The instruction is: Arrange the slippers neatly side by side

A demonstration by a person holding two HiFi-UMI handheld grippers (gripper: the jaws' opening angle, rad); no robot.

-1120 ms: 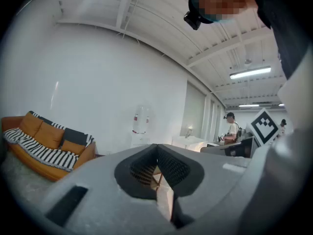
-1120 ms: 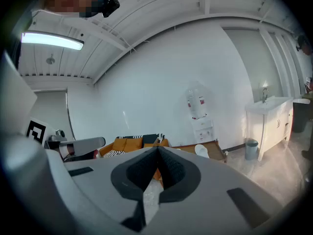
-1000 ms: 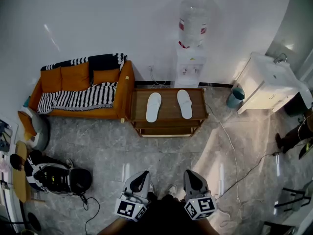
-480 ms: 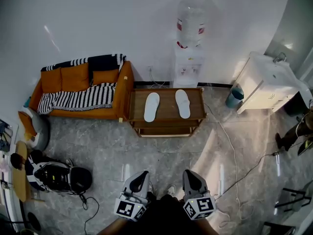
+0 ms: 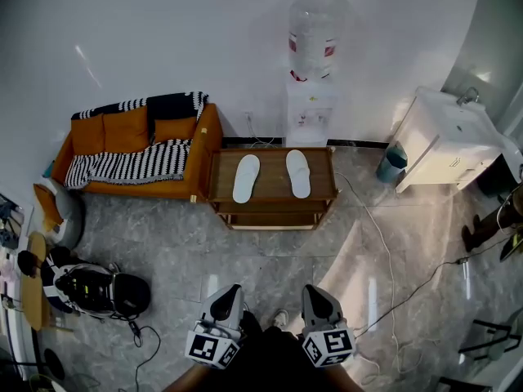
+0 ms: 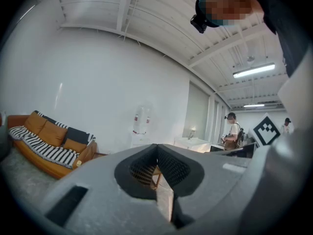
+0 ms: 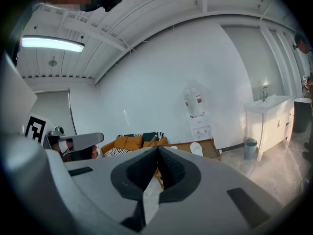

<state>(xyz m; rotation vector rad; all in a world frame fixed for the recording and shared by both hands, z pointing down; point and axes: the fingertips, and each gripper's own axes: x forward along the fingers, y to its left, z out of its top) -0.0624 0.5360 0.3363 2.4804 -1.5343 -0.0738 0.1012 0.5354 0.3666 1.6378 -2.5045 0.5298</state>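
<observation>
We see an orange sofa (image 5: 135, 149) by the wall, w/ a low wooden table (image 5: 272, 205) just beside it. On the tabletop lie the left slipper (image 5: 246, 178) & right slipper (image 5: 298, 173), apart, not quite parallel. Near us, well apart from the table, are the left gripper (image 5: 227, 299) & right gripper (image 5: 317, 299): both clenched, nothing btwn the jaws.

Well ahead of our fingers (image 5: 227, 302) we see a low wooden table (image 5: 270, 180) by the wall. An orange sofa (image 5: 129, 129) with a striped blanket (image 5: 135, 163) sits just left of it. A water dispenser (image 5: 309, 96) stands behind, and a white sink cabinet (image 5: 445, 149) and teal bin (image 5: 391, 162) are further right.
</observation>
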